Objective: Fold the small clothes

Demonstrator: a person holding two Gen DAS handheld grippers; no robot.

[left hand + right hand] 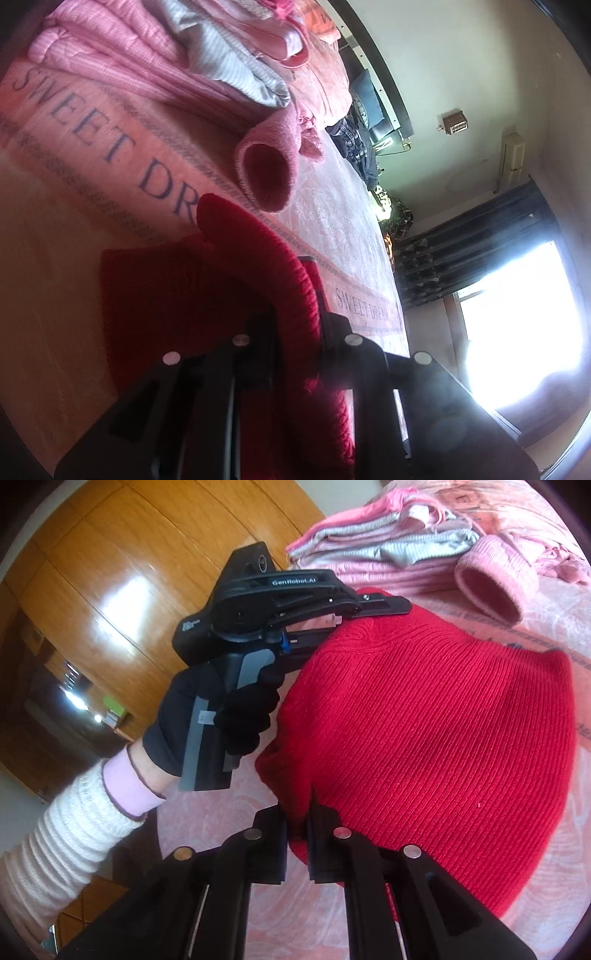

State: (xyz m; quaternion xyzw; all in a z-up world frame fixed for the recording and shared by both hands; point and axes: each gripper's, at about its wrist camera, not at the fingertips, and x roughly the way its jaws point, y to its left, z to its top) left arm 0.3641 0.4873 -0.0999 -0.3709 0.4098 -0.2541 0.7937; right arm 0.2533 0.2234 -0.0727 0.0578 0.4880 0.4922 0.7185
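We pinch the red hat [436,716] with both grippers: right gripper [297,834] at lower centre, left gripper [369,607] at upper centre.

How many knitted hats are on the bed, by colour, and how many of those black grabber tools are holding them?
Red hats: 1, held at its edges by both grippers.
Pink hats: 1, lying free beside the folded pile.
Grippers: 2, left gripper and right gripper.
Total: 4 things.
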